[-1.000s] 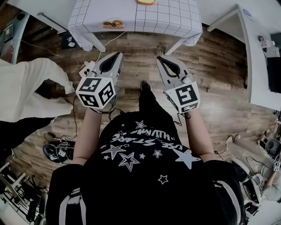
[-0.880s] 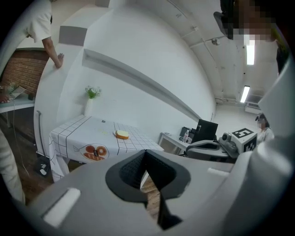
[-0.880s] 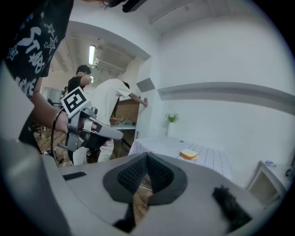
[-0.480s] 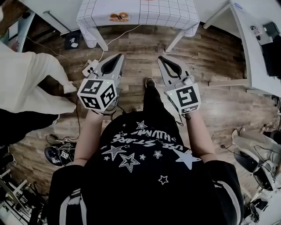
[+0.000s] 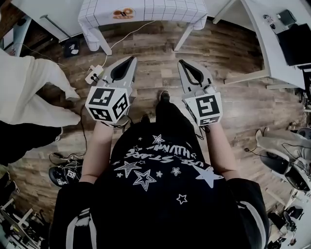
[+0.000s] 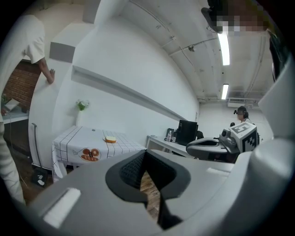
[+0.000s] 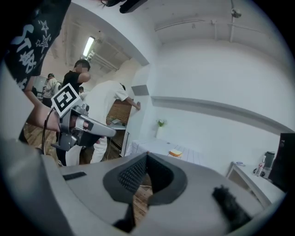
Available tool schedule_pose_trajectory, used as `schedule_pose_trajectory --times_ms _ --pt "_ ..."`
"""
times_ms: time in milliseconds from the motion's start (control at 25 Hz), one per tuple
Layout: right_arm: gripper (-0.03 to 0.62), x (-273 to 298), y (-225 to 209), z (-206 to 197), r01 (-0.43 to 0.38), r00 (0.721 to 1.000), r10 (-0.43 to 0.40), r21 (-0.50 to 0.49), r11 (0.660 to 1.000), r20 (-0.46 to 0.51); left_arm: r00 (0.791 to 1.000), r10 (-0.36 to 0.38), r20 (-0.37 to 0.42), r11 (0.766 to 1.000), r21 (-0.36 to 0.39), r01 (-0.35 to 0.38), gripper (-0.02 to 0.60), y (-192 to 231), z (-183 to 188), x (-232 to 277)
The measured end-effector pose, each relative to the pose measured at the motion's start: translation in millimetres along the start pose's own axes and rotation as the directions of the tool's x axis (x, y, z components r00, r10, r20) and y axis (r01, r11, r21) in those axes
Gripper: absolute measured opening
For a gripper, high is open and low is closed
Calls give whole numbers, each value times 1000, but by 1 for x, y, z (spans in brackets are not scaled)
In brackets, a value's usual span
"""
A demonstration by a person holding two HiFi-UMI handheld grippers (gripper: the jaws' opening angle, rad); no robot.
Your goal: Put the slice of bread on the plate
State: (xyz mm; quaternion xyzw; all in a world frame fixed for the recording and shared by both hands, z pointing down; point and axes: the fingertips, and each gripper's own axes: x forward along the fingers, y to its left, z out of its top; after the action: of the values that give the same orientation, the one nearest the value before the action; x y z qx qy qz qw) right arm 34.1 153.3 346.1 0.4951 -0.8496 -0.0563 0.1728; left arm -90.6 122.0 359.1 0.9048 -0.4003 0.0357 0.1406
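Head view: the left gripper point(image 5: 130, 60) and right gripper point(image 5: 181, 63) hover side by side above the wooden floor point(image 5: 233, 112); the checked-cloth desk point(image 5: 146, 7) shows thinner at the frame's top than a second ago, and the slice has slipped past that edge. Left gripper view: fingers clenched on nothing; the slice of bread point(image 6: 110, 139) lies on the desk, well ahead. Right gripper view: fingers pinched shut, empty; no plate can be made out under the slice, so I judge it out of reach for now.

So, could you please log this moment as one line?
left claw: shut, empty | right claw: shut, empty | bread: on table, untouched
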Motion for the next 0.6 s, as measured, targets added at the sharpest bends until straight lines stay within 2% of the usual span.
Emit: schedule_pose_trajectory --times_ms 240,600 --pt "14 -21 0 -4 -22 1000 22 -45 999 -4 1000 7 8 1000 -7 -7 9 -20 -5 -2" --pt "14 -60 -21 -1 -46 998 45 21 999 50 996 92 0 995 -40 -91 9 -50 -6 -10"
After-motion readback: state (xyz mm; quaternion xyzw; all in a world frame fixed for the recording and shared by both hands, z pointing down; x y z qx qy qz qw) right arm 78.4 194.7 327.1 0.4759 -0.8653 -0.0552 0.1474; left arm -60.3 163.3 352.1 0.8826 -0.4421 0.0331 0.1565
